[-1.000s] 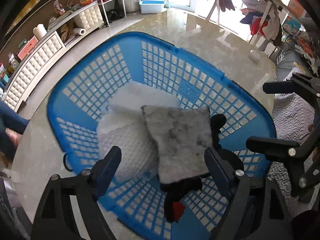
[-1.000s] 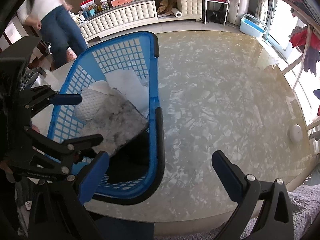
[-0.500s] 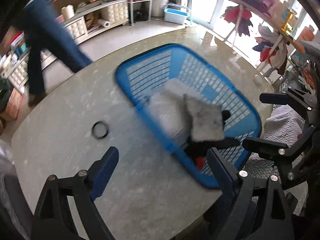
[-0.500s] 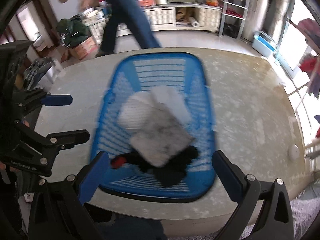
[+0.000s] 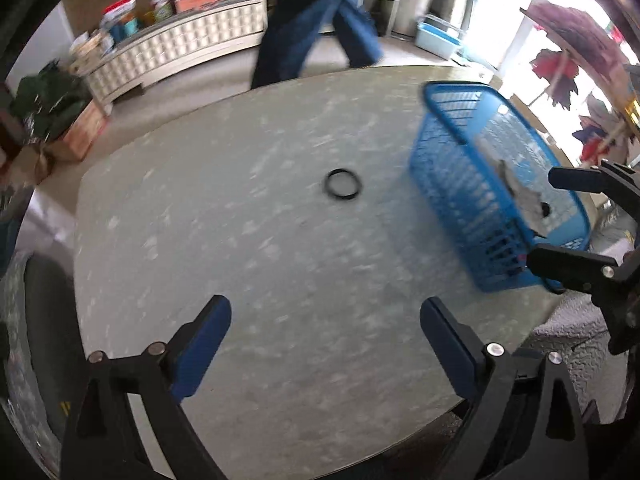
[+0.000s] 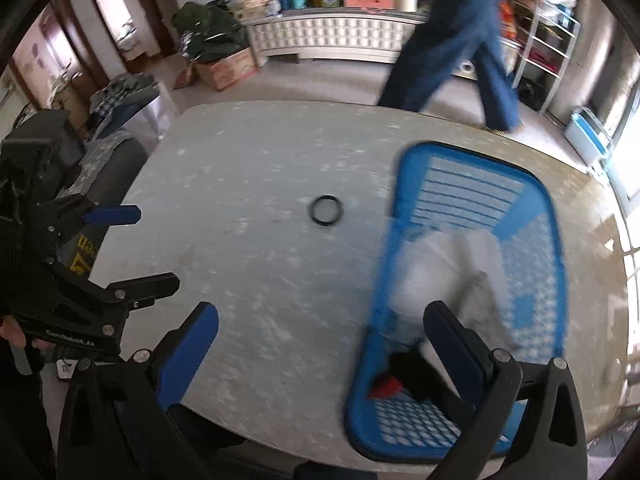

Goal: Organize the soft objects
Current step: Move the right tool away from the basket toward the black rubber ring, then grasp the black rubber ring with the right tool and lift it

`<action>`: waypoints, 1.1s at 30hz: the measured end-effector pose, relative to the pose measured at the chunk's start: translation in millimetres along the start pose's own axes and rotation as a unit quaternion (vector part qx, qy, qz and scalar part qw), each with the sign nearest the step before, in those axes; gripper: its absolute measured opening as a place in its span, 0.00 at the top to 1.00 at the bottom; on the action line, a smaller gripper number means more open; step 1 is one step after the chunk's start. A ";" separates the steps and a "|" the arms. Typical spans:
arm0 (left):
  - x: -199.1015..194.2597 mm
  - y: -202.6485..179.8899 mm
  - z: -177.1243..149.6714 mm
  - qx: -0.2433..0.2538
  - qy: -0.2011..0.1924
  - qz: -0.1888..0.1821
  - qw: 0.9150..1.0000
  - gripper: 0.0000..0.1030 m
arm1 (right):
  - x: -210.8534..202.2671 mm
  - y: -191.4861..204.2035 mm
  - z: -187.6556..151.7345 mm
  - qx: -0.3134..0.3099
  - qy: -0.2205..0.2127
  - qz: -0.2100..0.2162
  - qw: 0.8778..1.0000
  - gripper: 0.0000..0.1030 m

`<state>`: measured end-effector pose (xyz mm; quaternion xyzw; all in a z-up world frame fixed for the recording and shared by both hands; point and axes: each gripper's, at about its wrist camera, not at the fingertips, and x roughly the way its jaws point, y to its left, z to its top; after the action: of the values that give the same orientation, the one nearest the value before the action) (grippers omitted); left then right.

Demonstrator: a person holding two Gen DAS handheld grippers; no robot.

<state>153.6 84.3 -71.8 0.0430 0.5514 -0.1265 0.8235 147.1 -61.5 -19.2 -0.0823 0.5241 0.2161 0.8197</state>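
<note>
A blue plastic basket (image 5: 452,184) stands at the right of the marble table; it also shows in the right wrist view (image 6: 556,264). Inside lie white and grey soft cloths (image 6: 452,264), a black item and a small red one (image 6: 384,386). The grey cloth (image 5: 524,196) peeks over the rim in the left wrist view. My left gripper (image 5: 324,344) is open and empty over bare table, left of the basket. My right gripper (image 6: 320,344) is open and empty near the table's front edge, its right finger over the basket's near end.
A black ring (image 5: 343,184) lies on the table (image 5: 240,240) left of the basket; it also shows in the right wrist view (image 6: 326,209). A person in jeans (image 6: 460,40) walks behind the table. A white sideboard (image 5: 180,52) lines the far wall.
Both grippers have pulled back and swung left, away from the basket. The basket now sits at the right of both views. The person has walked across behind the table.
</note>
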 end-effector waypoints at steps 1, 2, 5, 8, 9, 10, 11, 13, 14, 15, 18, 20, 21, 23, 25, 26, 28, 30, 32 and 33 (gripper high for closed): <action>1.7 10.5 -2.4 -0.012 0.004 -0.001 1.000 0.08 | 5.8 5.4 4.8 -0.006 0.002 0.003 1.000 0.00; 2.9 18.4 -4.6 -0.022 0.006 -0.003 1.000 0.08 | 12.4 11.6 9.8 -0.012 0.007 0.006 1.000 0.00; 8.7 43.1 -12.9 -0.047 0.008 -0.005 0.999 0.08 | 27.8 30.0 22.1 -0.026 0.015 0.013 0.999 0.00; 16.5 56.7 -14.9 -0.065 0.010 -0.002 0.998 0.08 | 50.1 40.5 34.5 -0.026 0.033 0.026 0.999 0.00; 17.9 59.4 -14.7 -0.069 0.010 -0.002 0.998 0.08 | 58.5 43.6 38.7 -0.027 0.041 0.029 0.998 0.00; 22.1 65.8 -14.7 -0.077 0.010 -0.002 0.997 0.08 | 64.2 47.4 42.0 -0.027 0.047 0.031 0.998 0.00; 23.4 68.8 -16.2 -0.081 0.011 -0.003 0.997 0.08 | 72.8 50.4 45.6 -0.026 0.057 0.032 0.998 0.00; 31.5 79.6 -15.9 -0.091 0.013 -0.003 0.996 0.08 | 87.4 53.4 50.9 -0.024 0.070 0.034 0.997 0.00; 35.1 82.5 -14.7 -0.096 0.014 -0.001 0.995 0.08 | 97.0 53.7 54.9 -0.022 0.077 0.034 0.996 0.00; 40.2 86.3 -13.7 -0.099 0.015 -0.001 0.995 0.08 | 105.2 53.3 60.0 -0.019 0.084 0.033 0.996 0.00; 56.6 94.9 -7.4 -0.100 0.020 0.006 0.995 0.08 | 123.7 41.9 66.0 0.002 0.104 0.041 0.994 0.00; 67.0 100.0 -2.5 -0.104 0.020 0.013 0.994 0.08 | 134.8 35.9 71.8 0.009 0.113 0.039 0.993 0.00; 69.9 103.4 0.0 -0.107 0.019 0.013 0.994 0.08 | 140.8 32.6 75.0 0.012 0.120 0.036 0.992 0.00; 78.7 108.2 6.1 -0.115 0.017 0.006 0.993 0.08 | 153.8 26.3 81.3 0.024 0.134 0.034 0.990 0.00; 85.9 111.6 11.3 -0.120 0.018 0.005 0.993 0.08 | 164.7 21.5 86.3 0.036 0.145 0.044 0.988 0.00; 87.5 113.2 12.5 -0.120 0.018 0.005 0.993 0.08 | 170.6 19.4 89.1 0.043 0.149 0.044 0.987 0.00; 93.3 115.7 17.2 -0.124 0.018 0.005 0.992 0.08 | 177.7 16.1 93.7 0.051 0.151 0.042 0.986 0.03; 99.8 119.0 21.5 -0.127 0.014 0.003 0.992 0.08 | 186.5 13.3 97.4 0.057 0.160 0.050 0.984 0.09; 106.1 120.4 24.2 -0.127 0.014 0.005 0.992 0.08 | 199.1 9.5 99.6 0.069 0.173 0.056 0.981 0.15; 109.3 120.9 25.5 -0.126 0.015 0.006 0.992 0.08 | 203.8 8.6 99.8 0.073 0.177 0.056 0.980 0.16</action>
<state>246.8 178.0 -170.7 -0.0557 0.5747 -0.0500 0.8149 298.3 36.9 -157.1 -0.0295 0.6789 0.2045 0.7046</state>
